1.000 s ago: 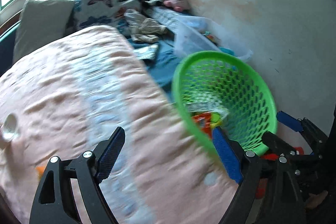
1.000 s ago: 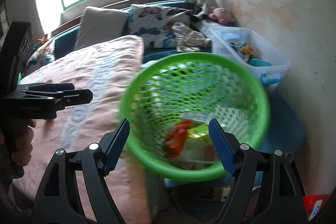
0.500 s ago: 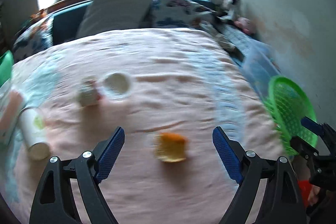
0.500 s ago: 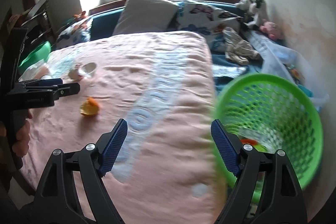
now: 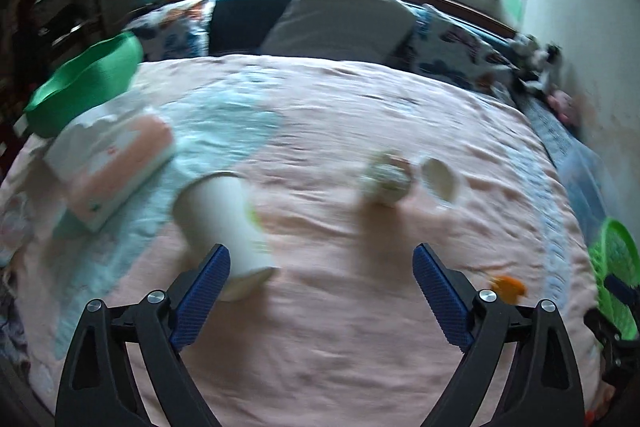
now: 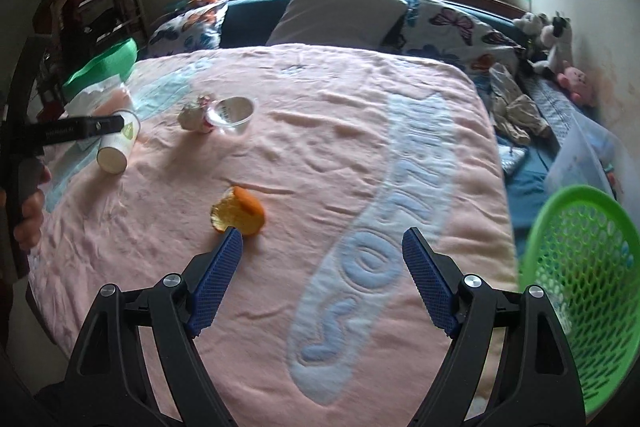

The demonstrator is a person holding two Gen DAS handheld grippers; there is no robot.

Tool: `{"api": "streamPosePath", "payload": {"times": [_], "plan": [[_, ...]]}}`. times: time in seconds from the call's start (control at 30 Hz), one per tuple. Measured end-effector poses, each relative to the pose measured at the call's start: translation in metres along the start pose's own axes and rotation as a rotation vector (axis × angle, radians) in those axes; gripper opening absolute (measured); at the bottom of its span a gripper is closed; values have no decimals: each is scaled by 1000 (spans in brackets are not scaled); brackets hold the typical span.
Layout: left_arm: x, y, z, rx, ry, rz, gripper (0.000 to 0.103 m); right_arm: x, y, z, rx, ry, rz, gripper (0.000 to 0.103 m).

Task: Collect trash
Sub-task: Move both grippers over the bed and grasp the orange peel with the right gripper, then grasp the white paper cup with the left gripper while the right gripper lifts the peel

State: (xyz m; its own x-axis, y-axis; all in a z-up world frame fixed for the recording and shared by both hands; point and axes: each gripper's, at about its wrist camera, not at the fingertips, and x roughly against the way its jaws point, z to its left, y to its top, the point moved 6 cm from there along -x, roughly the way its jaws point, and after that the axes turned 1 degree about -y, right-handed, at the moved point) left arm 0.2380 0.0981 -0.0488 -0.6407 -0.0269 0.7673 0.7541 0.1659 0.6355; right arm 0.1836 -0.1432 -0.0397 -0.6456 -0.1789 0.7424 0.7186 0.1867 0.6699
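Trash lies on a pink blanket (image 5: 340, 327). In the left wrist view a white paper cup (image 5: 224, 223) lies on its side just beyond the left finger. A crumpled wrapper (image 5: 386, 179) and a clear plastic cup (image 5: 438, 179) lie farther off. My left gripper (image 5: 320, 267) hangs over the blanket, jaws opening, nothing pressed between them. In the right wrist view an orange peel (image 6: 238, 215) lies at the left fingertip of my open, empty right gripper (image 6: 320, 247). The green mesh basket (image 6: 580, 267) stands off the bed at the right.
A tissue pack (image 5: 112, 163) and a green bowl (image 5: 84, 83) sit at the bed's left side. Pillows (image 6: 336, 7) line the head. Soft toys (image 6: 556, 35), crumpled cloth (image 6: 516, 107) and a clear plastic bin (image 6: 580, 155) fill the strip by the wall.
Both views have swung left, away from the green basket and across the bed. The left gripper now faces the white cup and wrapper, with wider jaws. The right gripper faces the orange peel.
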Motion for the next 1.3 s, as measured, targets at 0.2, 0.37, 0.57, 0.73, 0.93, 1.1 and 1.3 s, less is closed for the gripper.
{"api": "streamPosePath", "payload": {"times": [0.2, 0.37, 0.57, 0.73, 0.93, 1.1, 1.3], "plan": [[-16, 3, 47, 127, 77, 32, 92, -22, 6, 22, 27, 51, 23, 82], [-31, 5, 63, 157, 105, 53, 92, -41, 6, 37, 45, 84, 56, 82], [-44, 3, 67, 181, 103, 78, 92, -63, 3, 52, 75, 116, 92, 82], [-56, 0, 70, 197, 92, 101, 92, -78, 0, 59, 85, 119, 118, 82], [-70, -4, 70, 214, 69, 131, 92, -94, -3, 60, 88, 104, 146, 70], [-79, -6, 68, 213, 45, 150, 79, -94, -3, 61, 108, 78, 132, 58], [-82, -8, 64, 198, 26, 157, 66, -90, -2, 61, 112, 73, 115, 44]]}}
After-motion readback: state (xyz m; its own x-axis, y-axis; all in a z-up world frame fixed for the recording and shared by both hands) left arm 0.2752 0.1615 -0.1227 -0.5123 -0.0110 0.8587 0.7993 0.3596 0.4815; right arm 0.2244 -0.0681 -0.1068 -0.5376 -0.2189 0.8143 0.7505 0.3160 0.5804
